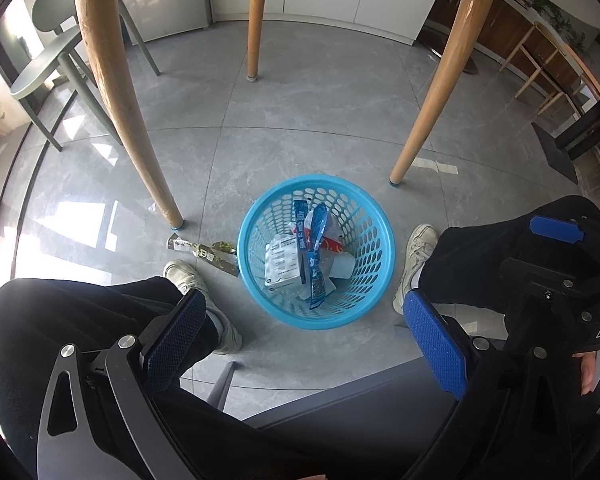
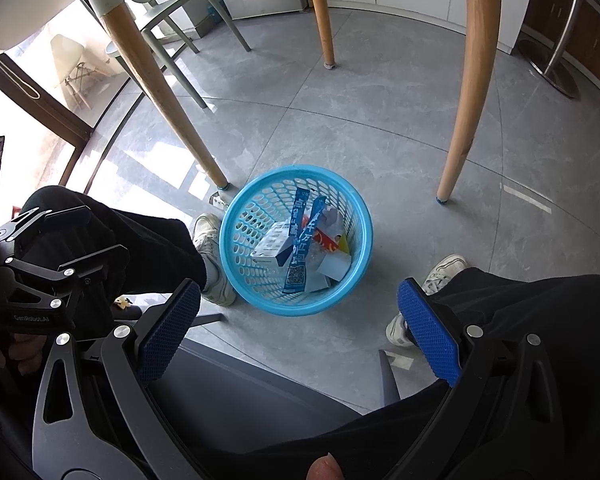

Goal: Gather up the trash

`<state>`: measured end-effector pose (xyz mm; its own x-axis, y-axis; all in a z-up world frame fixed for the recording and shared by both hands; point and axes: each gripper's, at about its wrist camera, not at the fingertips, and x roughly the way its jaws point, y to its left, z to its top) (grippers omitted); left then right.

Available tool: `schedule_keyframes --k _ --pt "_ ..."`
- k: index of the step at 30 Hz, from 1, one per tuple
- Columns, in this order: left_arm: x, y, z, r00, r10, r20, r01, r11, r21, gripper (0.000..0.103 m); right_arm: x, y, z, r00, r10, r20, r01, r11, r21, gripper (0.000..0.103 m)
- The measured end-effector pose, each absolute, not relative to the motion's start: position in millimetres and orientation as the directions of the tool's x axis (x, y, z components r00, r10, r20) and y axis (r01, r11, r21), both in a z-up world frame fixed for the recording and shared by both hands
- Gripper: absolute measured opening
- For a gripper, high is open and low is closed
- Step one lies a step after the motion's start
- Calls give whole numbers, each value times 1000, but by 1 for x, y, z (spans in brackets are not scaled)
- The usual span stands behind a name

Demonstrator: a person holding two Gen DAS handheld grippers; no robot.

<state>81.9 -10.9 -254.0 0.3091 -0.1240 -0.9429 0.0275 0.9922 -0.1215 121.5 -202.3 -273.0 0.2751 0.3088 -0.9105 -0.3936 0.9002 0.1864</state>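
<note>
A blue plastic basket stands on the grey floor between the person's feet, also in the right wrist view. It holds trash: a white box, blue wrappers and a red packet. A gold-green wrapper lies on the floor left of the basket, near a table leg. My left gripper is open and empty, high above the basket. My right gripper is open and empty, also above it. Each gripper shows at the edge of the other's view.
Three wooden table legs stand around the basket. A green chair is at the far left. The person's knees and white shoes flank the basket. A dark chair seat lies below the grippers. White cabinets line the back.
</note>
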Motion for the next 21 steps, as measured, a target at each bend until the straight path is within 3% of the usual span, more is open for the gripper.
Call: schedule_keyframes --k 21 --pt "82 -13 -253 304 -106 -947 29 994 -102 97 123 -204 -278 259 313 -914 -381 902 201 94"
